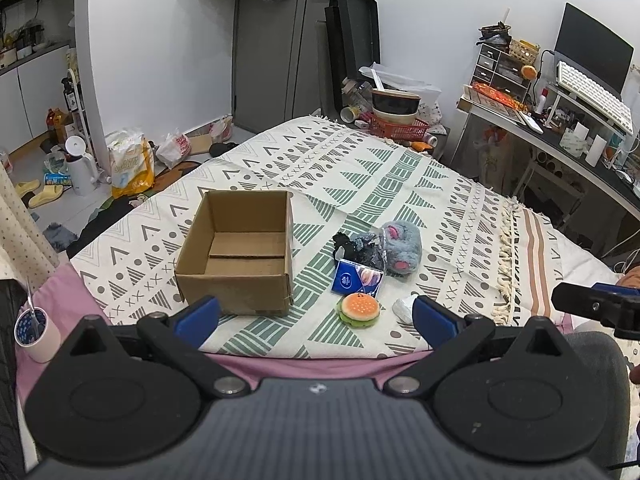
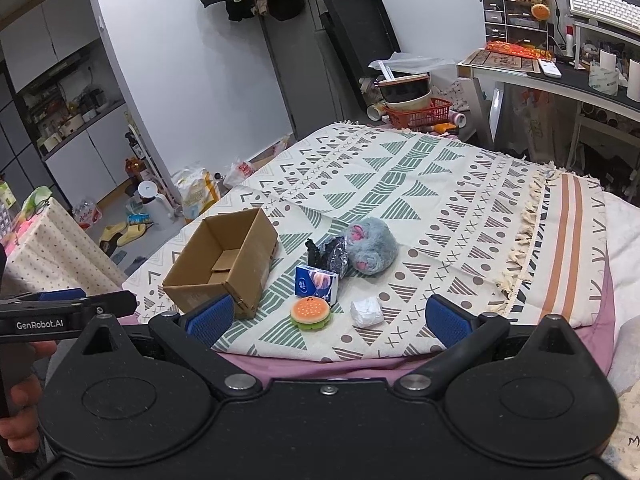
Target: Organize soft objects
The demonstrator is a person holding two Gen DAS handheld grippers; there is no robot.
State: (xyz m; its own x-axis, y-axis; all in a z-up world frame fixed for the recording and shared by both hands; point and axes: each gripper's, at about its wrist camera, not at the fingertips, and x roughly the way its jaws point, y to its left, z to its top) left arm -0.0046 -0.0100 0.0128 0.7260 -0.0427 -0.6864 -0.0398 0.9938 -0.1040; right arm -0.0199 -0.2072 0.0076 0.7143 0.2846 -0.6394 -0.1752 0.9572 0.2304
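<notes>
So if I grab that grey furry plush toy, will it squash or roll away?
The grey plush toy looks fluffy, so it will probably squash between the fingers and feel light. Its rounded body might roll slightly if nudged, though the blanket should slow it.

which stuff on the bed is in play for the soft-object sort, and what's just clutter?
In play:
cardboard box, empty
grey plush
burger toy
tissue pack
white wad
black crinkled bag

Clutter:
red basket with bowls
pink cup
yellow slippers on floor
</notes>
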